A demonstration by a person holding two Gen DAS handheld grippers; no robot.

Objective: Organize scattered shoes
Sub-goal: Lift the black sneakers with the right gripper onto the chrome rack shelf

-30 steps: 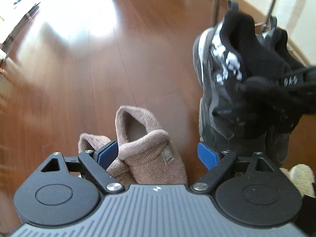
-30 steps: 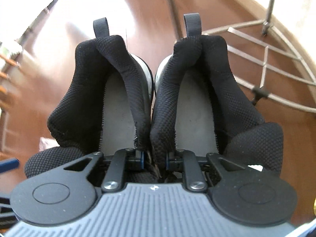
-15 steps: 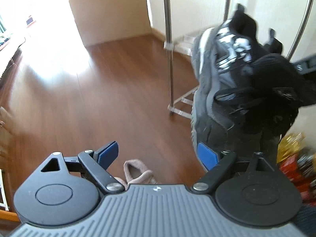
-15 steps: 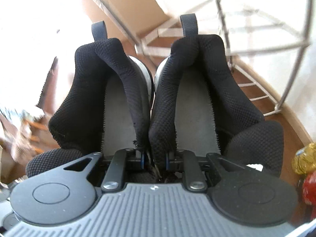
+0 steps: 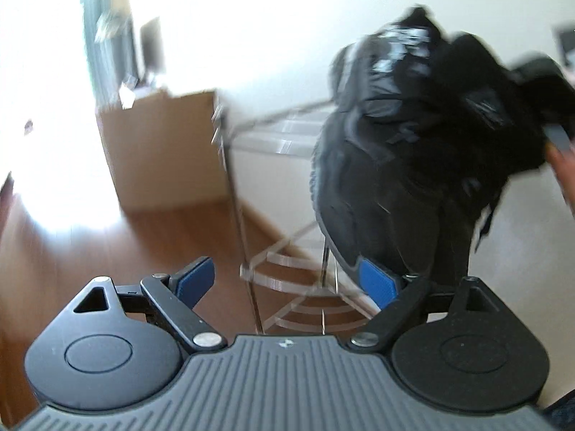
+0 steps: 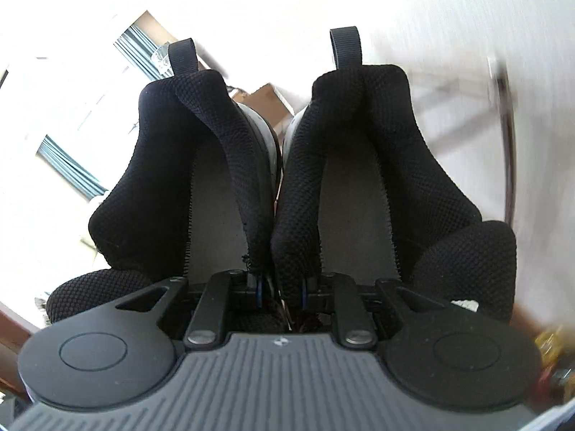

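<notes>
Both tongs are rising from floor toward rack (image 5: 287,276), right tongs (image 6: 280,289) pinching both black sneakers' (image 6: 230,165) inner collars, left tongs (image 5: 287,280) spread empty; thin pinch is risking slippage.

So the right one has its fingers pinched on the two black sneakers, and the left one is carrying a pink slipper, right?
Not quite. The right gripper does pinch the two black sneakers by their inner collars, but the left gripper carries nothing: in the left wrist view its blue-padded fingers stand wide apart with only the metal rack behind them, and no slipper shows.
</notes>
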